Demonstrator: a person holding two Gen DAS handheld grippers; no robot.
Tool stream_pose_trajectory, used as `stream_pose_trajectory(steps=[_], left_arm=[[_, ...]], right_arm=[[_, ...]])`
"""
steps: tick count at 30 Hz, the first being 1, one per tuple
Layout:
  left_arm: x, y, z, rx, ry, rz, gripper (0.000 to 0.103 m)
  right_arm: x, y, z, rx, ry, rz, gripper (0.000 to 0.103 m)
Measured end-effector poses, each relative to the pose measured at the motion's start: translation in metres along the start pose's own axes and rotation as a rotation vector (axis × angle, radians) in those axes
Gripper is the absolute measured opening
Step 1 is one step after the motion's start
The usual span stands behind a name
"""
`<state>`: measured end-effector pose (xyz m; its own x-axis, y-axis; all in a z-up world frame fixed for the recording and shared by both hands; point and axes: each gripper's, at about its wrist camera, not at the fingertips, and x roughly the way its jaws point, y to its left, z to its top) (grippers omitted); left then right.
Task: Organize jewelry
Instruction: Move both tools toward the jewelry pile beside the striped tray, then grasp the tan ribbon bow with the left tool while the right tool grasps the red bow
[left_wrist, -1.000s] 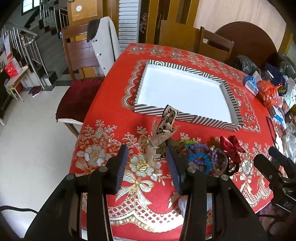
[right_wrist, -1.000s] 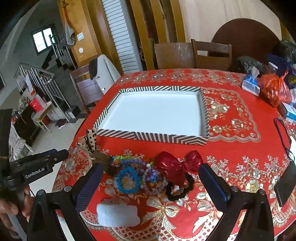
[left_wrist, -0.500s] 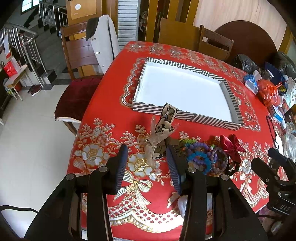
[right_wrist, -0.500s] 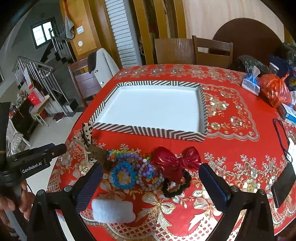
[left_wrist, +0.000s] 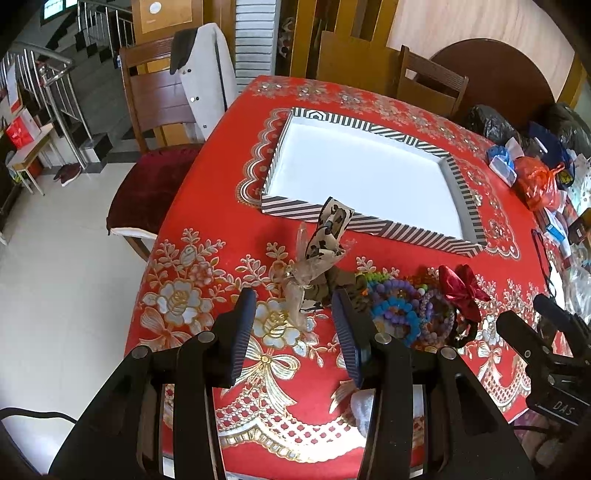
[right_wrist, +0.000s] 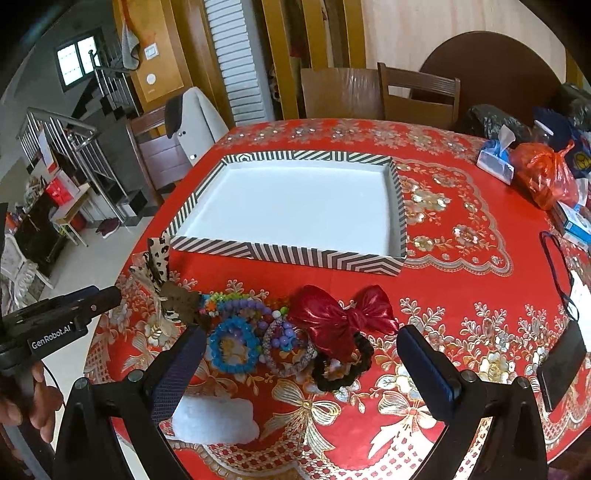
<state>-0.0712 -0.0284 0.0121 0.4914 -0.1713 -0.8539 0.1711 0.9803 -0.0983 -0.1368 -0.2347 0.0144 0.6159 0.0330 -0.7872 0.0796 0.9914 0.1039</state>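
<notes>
Black, both grippers hover over the near edge of the table with nothing between their fingers. The left gripper (left_wrist: 293, 317) is spread apart above a leopard-print bow (left_wrist: 325, 236), which stands up just beyond its tips. The right gripper (right_wrist: 299, 350) gapes wide over a cluster of jewelry: a blue bracelet (right_wrist: 233, 349), a purple bracelet (right_wrist: 286, 349), a red bow (right_wrist: 341, 315) and a black scrunchie (right_wrist: 341, 365), all touching or overlapping. Beyond the cluster lies a striped tray (right_wrist: 288, 254) with a white floor, on the red cloth (right_wrist: 461, 295). A white pad (right_wrist: 214, 421) lies at the table edge.
</notes>
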Motion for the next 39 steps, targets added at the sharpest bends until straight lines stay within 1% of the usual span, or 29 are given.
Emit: stream_pose_trajectory(steps=[4, 5, 11, 13, 14, 20, 23, 25, 27, 30, 32, 34, 39], left_arm=[[0.001, 0.002, 0.001, -0.009, 0.006, -0.006, 0.042], [0.001, 0.002, 0.000, -0.010, 0.007, -0.008, 0.042], [0.003, 0.004, 0.001, -0.019, 0.025, -0.020, 0.044], [0.004, 0.005, 0.000, -0.025, 0.031, -0.033, 0.048], [0.004, 0.004, 0.000, -0.028, 0.030, -0.037, 0.048], [0.005, 0.003, 0.000, -0.032, 0.035, -0.045, 0.049], [0.006, 0.006, 0.000, -0.039, 0.043, -0.067, 0.050], [0.006, 0.010, -0.001, -0.046, 0.046, -0.092, 0.058], [0.008, 0.015, 0.000, -0.062, 0.051, -0.121, 0.062], [0.011, 0.021, -0.001, -0.073, 0.066, -0.146, 0.063], [0.014, 0.023, -0.002, -0.071, 0.073, -0.159, 0.064], [0.018, 0.025, -0.003, -0.072, 0.084, -0.173, 0.069], [0.027, 0.025, -0.003, -0.074, 0.102, -0.173, 0.069]], right_arm=[[0.002, 0.000, 0.000, -0.003, 0.014, -0.008, 0.103], [0.001, 0.000, 0.002, -0.003, 0.042, -0.016, 0.103], [0.005, -0.004, 0.001, 0.007, 0.023, -0.017, 0.103], [0.005, -0.005, 0.001, 0.008, 0.023, -0.017, 0.103], [0.005, -0.006, 0.001, 0.008, 0.018, -0.018, 0.103], [0.007, -0.013, 0.000, 0.024, 0.035, -0.012, 0.103], [0.006, -0.023, -0.001, 0.047, 0.043, -0.006, 0.103], [0.007, -0.031, -0.002, 0.073, 0.051, 0.011, 0.103], [0.007, -0.040, -0.004, 0.102, 0.056, 0.032, 0.103], [0.008, -0.046, -0.007, 0.104, 0.069, 0.055, 0.103], [0.008, -0.049, -0.010, 0.079, 0.068, 0.045, 0.103], [0.008, -0.051, -0.012, 0.071, 0.071, 0.047, 0.103], [0.013, -0.061, -0.018, 0.067, 0.087, 0.048, 0.103]])
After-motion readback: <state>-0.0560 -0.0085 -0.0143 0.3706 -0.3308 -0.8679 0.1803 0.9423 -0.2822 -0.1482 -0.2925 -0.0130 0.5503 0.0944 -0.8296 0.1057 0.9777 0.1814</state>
